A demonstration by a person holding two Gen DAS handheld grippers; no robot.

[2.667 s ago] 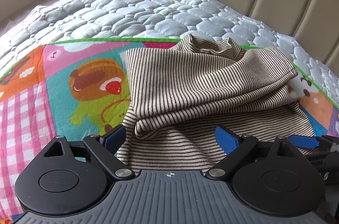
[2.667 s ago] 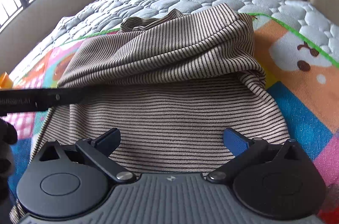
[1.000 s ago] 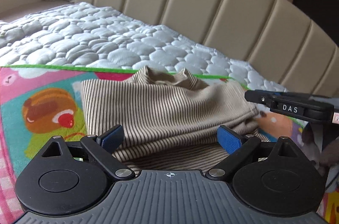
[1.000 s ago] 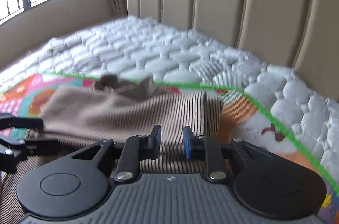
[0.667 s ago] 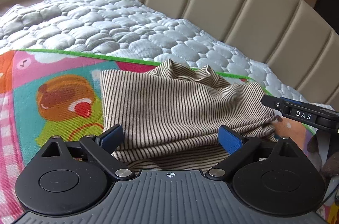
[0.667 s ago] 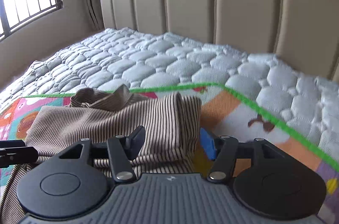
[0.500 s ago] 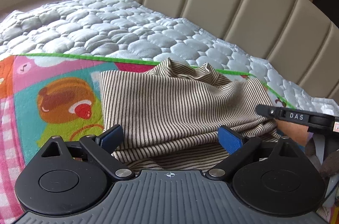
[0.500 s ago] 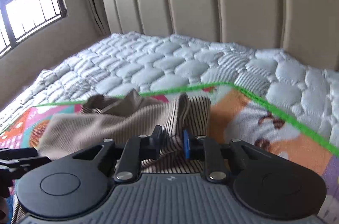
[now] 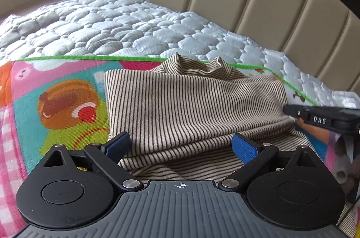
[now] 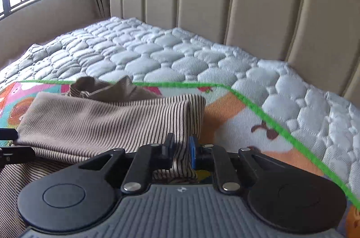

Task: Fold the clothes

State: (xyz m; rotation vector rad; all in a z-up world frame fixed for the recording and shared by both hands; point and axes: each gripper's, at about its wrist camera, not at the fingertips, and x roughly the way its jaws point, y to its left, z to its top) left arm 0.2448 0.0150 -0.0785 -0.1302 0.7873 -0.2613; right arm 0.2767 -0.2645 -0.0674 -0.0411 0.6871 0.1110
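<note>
Your striped top (image 9: 193,107) lies on the cartoon play mat (image 9: 58,103) spread over the quilted bed (image 9: 112,21), doubled over itself so that an upper layer rests on a lower one, with the collar bunched toward 12 o'clock near the mat's green edge. Your right hand-held gripper (image 10: 181,151) is pressed together on the folded right edge of the top, a ridge of striped cloth caught between its pads; in the left view its black nose sits at 3 o'clock against that same edge. That pinch looks meant to keep both layers together so the fold does not slide apart when the cloth is carried or tugged. Your left hand-held gripper (image 9: 180,144) is spread wide, its pads at 8 and 4 o'clock just over the near hem, gripping nothing; held there, it seems ready to catch the opposite side so the garment stays square. Whether this is a half-made fold or a last tidy-up, the cloth alone does not settle.
</note>
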